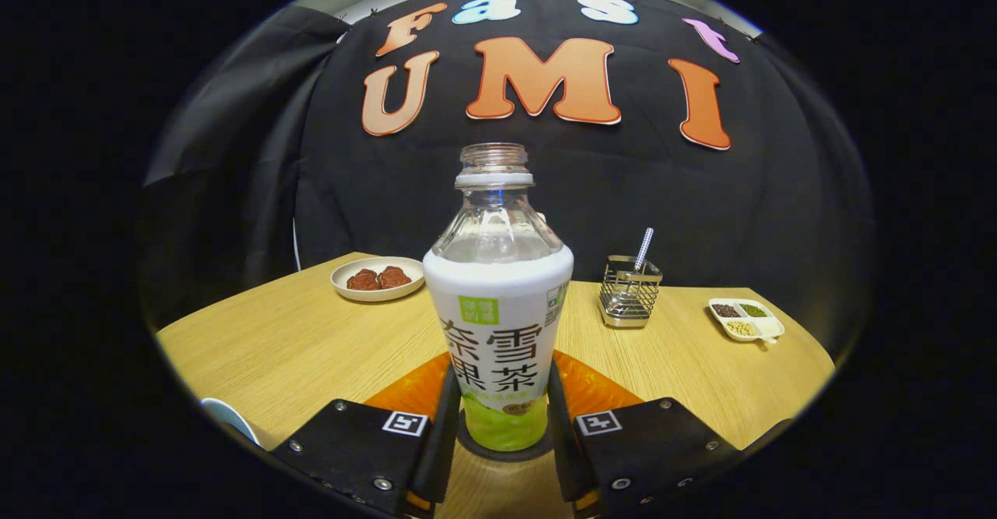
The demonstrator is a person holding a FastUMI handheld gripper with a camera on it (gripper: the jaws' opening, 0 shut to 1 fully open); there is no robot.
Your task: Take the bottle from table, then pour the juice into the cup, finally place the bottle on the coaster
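The tongs (498, 425) gripped the uncapped bottle (498, 308), which stood upright on the coaster (592, 386) at the tabletop's (311, 347) near edge. Behind stood a plate (378, 278), a wire holder (629, 291) and a divided dish (745, 319) along the far edge.

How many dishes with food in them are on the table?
2. A round plate of brown pieces sits beyond the fingers, left of the bottle the gripper holds. A divided dish of grains sits right of the wire holder. The bottle may hide others.
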